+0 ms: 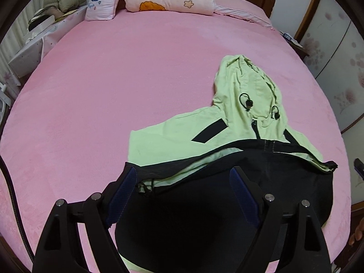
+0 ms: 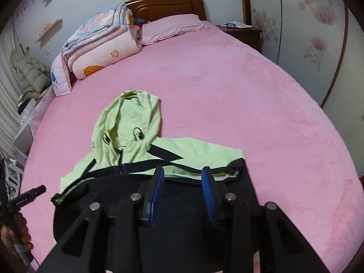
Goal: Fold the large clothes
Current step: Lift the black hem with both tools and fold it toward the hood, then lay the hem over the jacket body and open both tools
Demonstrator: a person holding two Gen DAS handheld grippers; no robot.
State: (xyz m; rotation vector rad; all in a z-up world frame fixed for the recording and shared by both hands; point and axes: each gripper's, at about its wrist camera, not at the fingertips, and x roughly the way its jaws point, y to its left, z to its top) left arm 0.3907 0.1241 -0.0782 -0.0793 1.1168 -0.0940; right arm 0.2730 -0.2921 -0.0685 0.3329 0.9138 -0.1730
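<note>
Currently left gripper [image 1: 184, 186] hovers with fingers spread wide, gripping nothing, over the jacket's [image 1: 204, 136] left hem corner. Jacket lies on the pink bed [image 1: 113, 79], black lower half folded up, green hood [image 1: 245, 84] pointing away. Right gripper [image 2: 183, 182] sits with a narrower gap, also empty. Fabric looks thin, limp, slightly slick; pinch the doubled hem corners.

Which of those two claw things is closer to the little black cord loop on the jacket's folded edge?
Left. The left gripper has one finger right beside the cord loop; the right gripper is over the far end of the jacket.
</note>
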